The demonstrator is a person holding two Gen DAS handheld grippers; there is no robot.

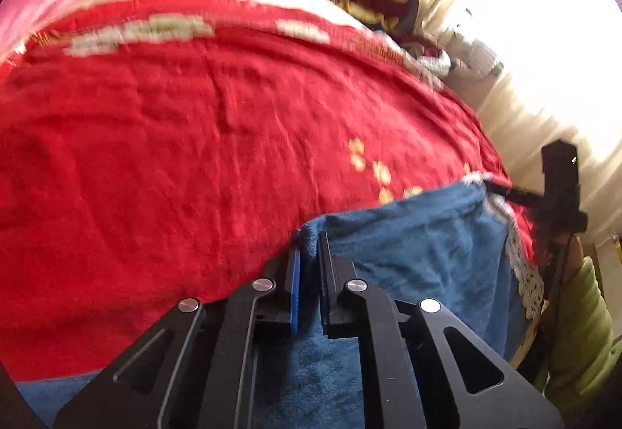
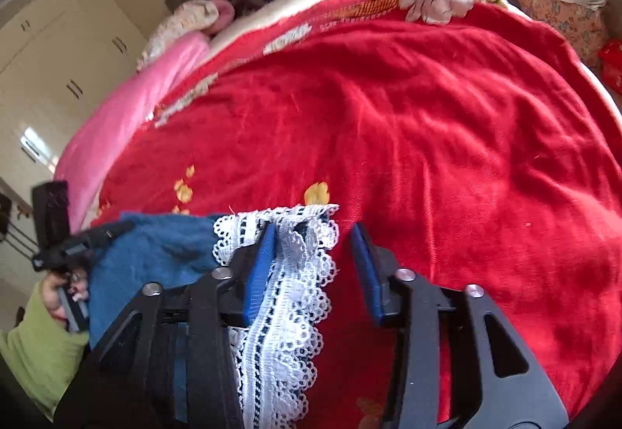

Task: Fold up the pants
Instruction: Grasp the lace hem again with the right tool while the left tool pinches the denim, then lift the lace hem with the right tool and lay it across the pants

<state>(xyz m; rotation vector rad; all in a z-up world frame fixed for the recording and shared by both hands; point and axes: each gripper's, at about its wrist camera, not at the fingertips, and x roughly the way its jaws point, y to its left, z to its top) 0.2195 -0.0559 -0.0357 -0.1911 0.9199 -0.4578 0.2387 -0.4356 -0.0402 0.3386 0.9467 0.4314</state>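
No readable txt, labels, brands or nos. anywhere in either view.

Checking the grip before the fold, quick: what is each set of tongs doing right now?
Left tongs: shut on the blue pants.
Right tongs: open; the white lace trim lies between the pads, against one only.

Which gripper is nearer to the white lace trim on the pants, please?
Right. The right gripper has the white lace trim between its fingers; the left gripper pinches the blue fabric away from it.
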